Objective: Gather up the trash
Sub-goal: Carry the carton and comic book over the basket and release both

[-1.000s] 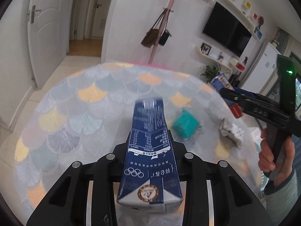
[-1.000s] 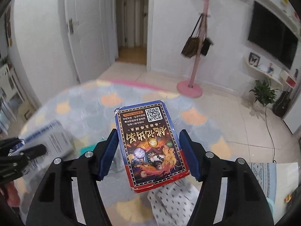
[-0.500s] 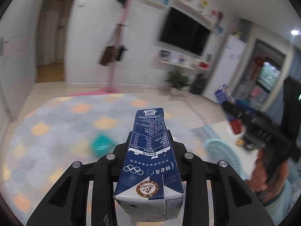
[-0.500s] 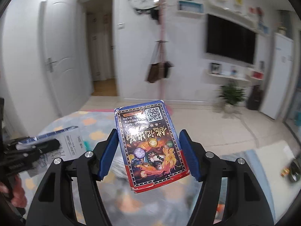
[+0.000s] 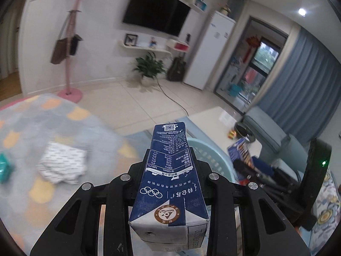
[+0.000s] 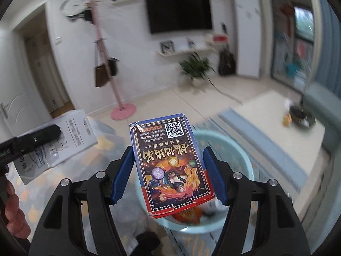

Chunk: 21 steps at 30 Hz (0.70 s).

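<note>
1. My left claw (image 5: 169, 170) is closed on a dark blue carton (image 5: 170, 183), gripped by its long sides so it points forward, ready to tip out.
2. My right claw (image 6: 168, 170) is clamped on a flat card box (image 6: 170, 166), face up, jaws on its two long edges.
3. Both loads sit over or just short of the pale blue basket (image 6: 238, 164); red scraps already lie inside, so I judge dropping is next.
4. More trash waits on the rug (image 5: 53, 115): a white patterned packet (image 5: 62, 165) and a teal thing (image 5: 6, 167), both blurred.
5. Living room: tiled floor, TV (image 5: 155, 12), pink coat stand (image 5: 71, 42), plant (image 5: 150, 66), low table (image 6: 277, 111), blue curtains.
</note>
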### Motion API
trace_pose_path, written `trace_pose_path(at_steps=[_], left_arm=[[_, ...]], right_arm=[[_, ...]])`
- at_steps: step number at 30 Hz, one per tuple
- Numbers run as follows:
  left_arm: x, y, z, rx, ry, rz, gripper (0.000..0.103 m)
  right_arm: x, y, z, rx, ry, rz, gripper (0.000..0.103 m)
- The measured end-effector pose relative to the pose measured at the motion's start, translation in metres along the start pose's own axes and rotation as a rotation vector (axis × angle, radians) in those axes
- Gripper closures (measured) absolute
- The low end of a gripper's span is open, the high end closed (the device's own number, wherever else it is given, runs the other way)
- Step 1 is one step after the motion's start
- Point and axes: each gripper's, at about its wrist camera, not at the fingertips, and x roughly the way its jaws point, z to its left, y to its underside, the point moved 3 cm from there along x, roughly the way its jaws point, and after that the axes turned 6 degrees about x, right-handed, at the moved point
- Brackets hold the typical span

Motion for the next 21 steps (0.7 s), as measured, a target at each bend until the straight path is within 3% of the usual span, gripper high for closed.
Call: trace_pose_path(at_steps=[6, 12, 13, 17, 21], left_arm=[[0.060, 0.006, -0.027, 0.043, 0.002, 0.081, 0.072], [0.102, 0.012, -0.035, 0.056, 0.000, 0.154, 0.071], [0.106, 0.012, -0.035, 0.056, -0.003, 0.157, 0.069], [0.108, 0.009, -0.034, 0.053, 0.001, 0.150, 0.041], [0.103, 0.009, -0.032, 0.033, 0.028, 0.145, 0.028]], right_arm=[[0.034, 0.028, -0.035, 0.065, 0.053, 0.092, 0.040], [0.066, 0.036, -0.057, 0.140, 0.063, 0.164, 0.038], [0.067, 0.036, -0.059, 0.151, 0.064, 0.169, 0.038], [0.073, 0.033, -0.065, 0.166, 0.068, 0.175, 0.035], [0.070, 0.035, -0.070, 0.179, 0.064, 0.172, 0.034]])
